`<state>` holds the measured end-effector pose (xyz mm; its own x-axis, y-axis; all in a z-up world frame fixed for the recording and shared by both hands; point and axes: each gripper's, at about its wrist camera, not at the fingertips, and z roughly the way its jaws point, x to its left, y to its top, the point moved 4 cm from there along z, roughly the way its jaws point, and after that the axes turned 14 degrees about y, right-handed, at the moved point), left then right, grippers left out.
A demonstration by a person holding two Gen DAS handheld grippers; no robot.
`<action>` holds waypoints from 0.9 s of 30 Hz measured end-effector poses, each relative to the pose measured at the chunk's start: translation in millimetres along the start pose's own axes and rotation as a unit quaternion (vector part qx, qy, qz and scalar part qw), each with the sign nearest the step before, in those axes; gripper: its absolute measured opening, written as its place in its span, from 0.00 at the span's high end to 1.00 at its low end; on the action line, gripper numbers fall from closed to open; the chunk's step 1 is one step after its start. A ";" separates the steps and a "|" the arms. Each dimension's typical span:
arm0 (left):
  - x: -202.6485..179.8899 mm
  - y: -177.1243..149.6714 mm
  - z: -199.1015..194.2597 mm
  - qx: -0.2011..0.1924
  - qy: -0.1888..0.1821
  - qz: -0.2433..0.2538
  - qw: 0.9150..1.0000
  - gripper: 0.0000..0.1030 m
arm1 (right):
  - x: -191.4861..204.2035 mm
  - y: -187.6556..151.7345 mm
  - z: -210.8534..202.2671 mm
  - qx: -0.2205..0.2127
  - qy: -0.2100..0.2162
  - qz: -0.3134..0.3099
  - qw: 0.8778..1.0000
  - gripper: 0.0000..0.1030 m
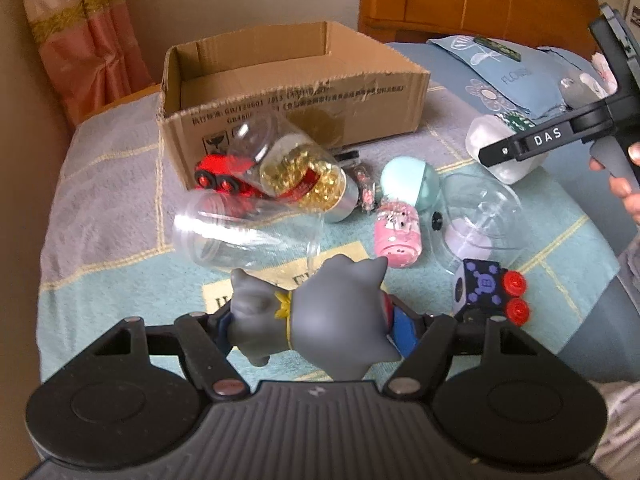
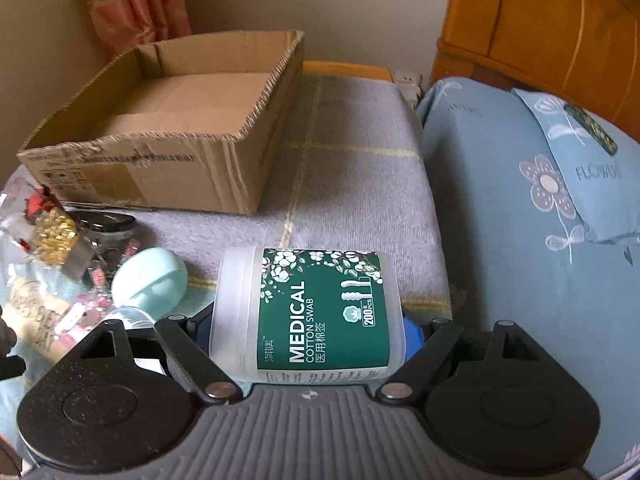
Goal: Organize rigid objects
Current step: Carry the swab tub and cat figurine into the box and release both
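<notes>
Holding a grey toy figure between its 2 fingers, the left gripper hangs above the towel, in front of the cardboard box. The right gripper is clamped on a cotton swab tub, near the box's right corner

The left wrist camera sits low behind its tool, looking forward across the blanket toward the cardboard box, with clutter close in front of that box. The right wrist camera rides behind its own tool, nearer the box and to its right side, facing the wall. Both views share the box, the mint egg-shaped toy and the blue pillow
</notes>
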<state>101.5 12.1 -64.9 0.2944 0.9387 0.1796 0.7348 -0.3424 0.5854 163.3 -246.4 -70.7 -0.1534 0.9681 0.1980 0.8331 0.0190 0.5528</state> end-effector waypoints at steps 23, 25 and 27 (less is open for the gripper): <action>64.2 189.5 34.5 -0.049 0.064 -0.014 0.997 0.30 | 57.5 129.6 -25.0 -0.080 0.105 -0.107 0.985 0.16; 74.7 202.2 50.9 -0.041 0.069 -0.017 0.997 0.30 | 56.3 138.7 -19.4 -0.083 0.106 -0.107 0.985 0.16; 82.8 212.6 66.2 -0.036 0.074 -0.020 0.996 0.29 | 54.3 144.7 -13.4 -0.083 0.105 -0.103 0.986 0.16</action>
<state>322.6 14.3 22.1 0.1678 0.9491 0.2667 0.6975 -0.3054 0.6482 268.4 -194.4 30.8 -0.4318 0.8742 0.2221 0.6776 0.1520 0.7195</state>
